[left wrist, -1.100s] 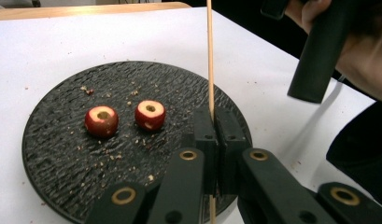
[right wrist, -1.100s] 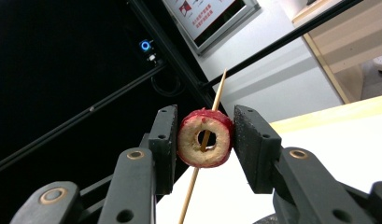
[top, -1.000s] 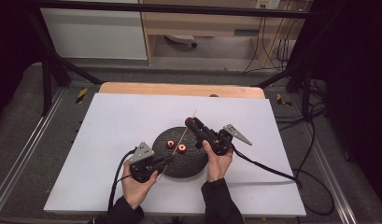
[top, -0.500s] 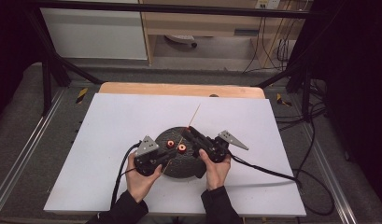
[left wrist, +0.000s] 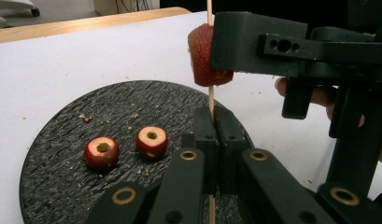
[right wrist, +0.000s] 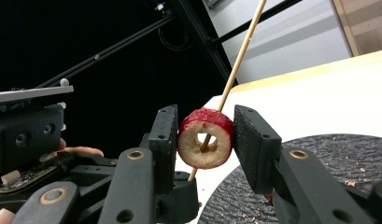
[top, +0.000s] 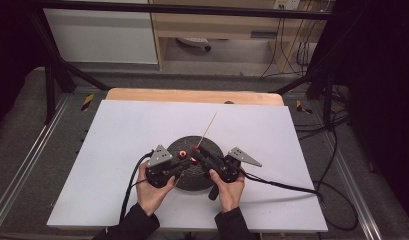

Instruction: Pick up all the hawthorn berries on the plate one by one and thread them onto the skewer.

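White sheet (top: 117, 150) on wood table (top: 192, 95), dark room. Left gripper (left wrist: 212, 140) clamps skewer (left wrist: 210, 100) upright over black plate (left wrist: 58, 182). Right gripper (right wrist: 205, 135) pinches cored fruit piece (right wrist: 205, 138), threaded on skewer.

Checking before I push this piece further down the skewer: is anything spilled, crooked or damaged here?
Only small mess: crumbs lie scattered on the black plate near the two cored fruit pieces. The skewer passes cleanly through the hole of the piece in the right gripper; the left gripper grips the stick straight. Nothing else stands out.
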Demonstrator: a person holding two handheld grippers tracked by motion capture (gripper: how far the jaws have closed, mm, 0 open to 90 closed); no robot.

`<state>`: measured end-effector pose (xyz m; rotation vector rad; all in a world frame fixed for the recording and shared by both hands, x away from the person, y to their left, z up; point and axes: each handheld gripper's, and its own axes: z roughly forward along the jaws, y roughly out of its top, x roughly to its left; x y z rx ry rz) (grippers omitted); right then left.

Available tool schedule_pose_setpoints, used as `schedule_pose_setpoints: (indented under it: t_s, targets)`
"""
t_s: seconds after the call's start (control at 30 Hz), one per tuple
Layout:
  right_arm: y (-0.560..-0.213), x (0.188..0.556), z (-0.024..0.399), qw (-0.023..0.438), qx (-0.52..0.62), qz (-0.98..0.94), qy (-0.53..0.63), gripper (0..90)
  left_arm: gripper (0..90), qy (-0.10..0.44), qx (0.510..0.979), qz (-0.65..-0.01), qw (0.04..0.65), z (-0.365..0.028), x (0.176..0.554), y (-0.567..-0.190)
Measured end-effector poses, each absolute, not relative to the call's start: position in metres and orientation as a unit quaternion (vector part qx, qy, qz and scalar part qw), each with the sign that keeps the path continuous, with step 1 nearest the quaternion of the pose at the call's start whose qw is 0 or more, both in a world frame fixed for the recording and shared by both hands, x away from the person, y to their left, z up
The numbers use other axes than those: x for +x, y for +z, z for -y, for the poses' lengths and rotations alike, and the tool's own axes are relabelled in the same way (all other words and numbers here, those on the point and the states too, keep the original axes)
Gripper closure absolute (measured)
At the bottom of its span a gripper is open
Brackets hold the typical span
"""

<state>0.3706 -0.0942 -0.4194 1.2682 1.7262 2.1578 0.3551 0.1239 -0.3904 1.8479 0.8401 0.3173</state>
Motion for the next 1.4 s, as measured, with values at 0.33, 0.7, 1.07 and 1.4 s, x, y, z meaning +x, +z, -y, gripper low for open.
schedule_pose_setpoints:
  t_s: [0.33, 0.7, 1.07, 1.4]
  targets:
    - [-0.413, 0.370, 0.100, 0.053, 0.416, -0.594, 0.687, 51.9, 88.6, 0.130, 0.773, -0.345, 0.517, -0.136, 0.351, -0.394]
    - [-0.405, 0.373, 0.121, 0.078, 0.422, -0.627, 0.650, 35.3, 88.5, 0.135, 0.786, -0.344, 0.495, -0.167, 0.345, -0.404]
    - [-0.408, 0.380, 0.137, 0.118, 0.398, -0.722, 0.554, 11.3, 88.5, 0.139, 0.797, -0.348, 0.473, -0.200, 0.338, -0.411]
    - [-0.414, 0.385, 0.139, 0.108, 0.384, -0.783, 0.477, 6.7, 88.5, 0.134, 0.806, -0.354, 0.456, -0.228, 0.330, -0.427]
